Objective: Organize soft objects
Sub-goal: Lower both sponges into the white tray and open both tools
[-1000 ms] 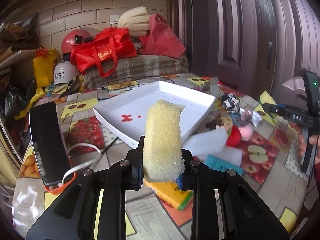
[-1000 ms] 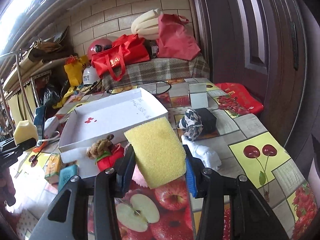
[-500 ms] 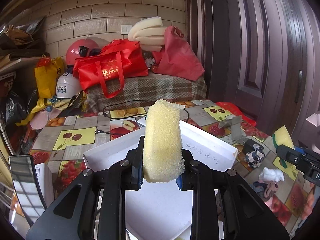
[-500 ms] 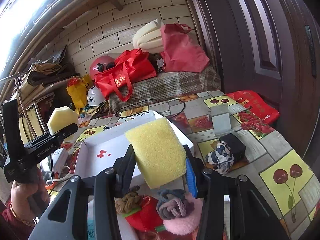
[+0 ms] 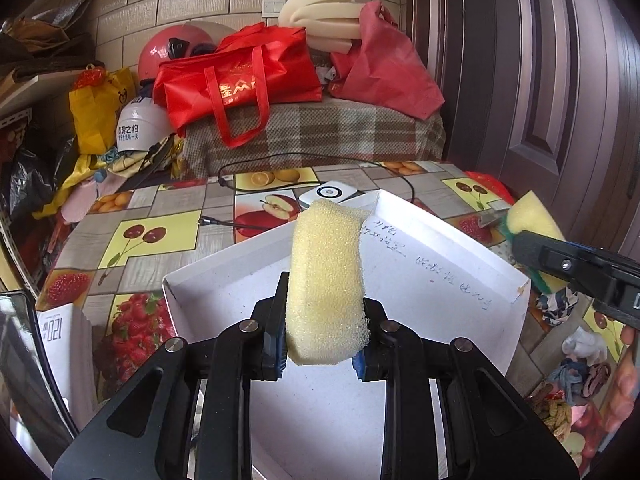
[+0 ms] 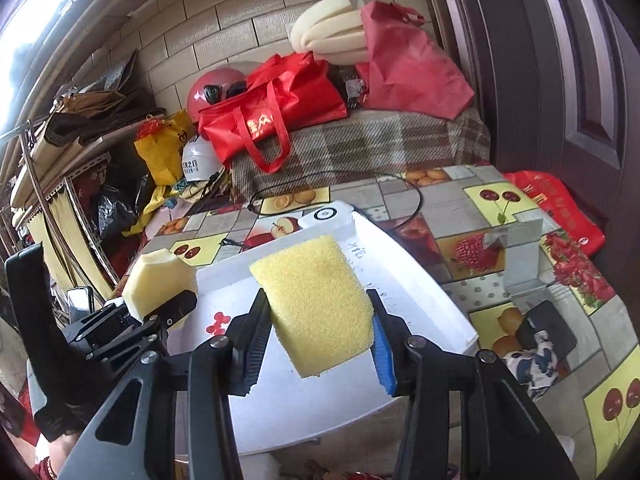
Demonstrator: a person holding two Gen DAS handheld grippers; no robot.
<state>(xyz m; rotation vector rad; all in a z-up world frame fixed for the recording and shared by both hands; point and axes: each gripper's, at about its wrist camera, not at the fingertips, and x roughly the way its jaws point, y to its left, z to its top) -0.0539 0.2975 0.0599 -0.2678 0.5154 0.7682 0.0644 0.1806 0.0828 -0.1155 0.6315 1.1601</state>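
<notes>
My left gripper (image 5: pixel 320 354) is shut on a pale yellow foam block (image 5: pixel 326 280) and holds it upright above the white shallow box (image 5: pixel 452 276). My right gripper (image 6: pixel 318 354) is shut on a flat yellow scrubbing sponge (image 6: pixel 316 300) over the same white box (image 6: pixel 424 296). The left gripper with its foam block (image 6: pixel 158 284) shows at the left of the right wrist view. The right gripper's sponge (image 5: pixel 532 220) shows at the right of the left wrist view. Several small soft items (image 5: pixel 576 368) lie on the table right of the box.
A fruit-pattern tablecloth (image 5: pixel 140 236) covers the table. A white round-button device (image 5: pixel 334 194) and a black cable (image 5: pixel 248 188) lie behind the box. A patterned cloth bundle (image 6: pixel 532 364) and a small black box (image 6: pixel 546 330) lie right. Red bags (image 5: pixel 240 80) and helmets are on a bench behind.
Both grippers have moved forward over the white box, each still holding its sponge. The right gripper's sponge now appears at the right edge of the left view.
</notes>
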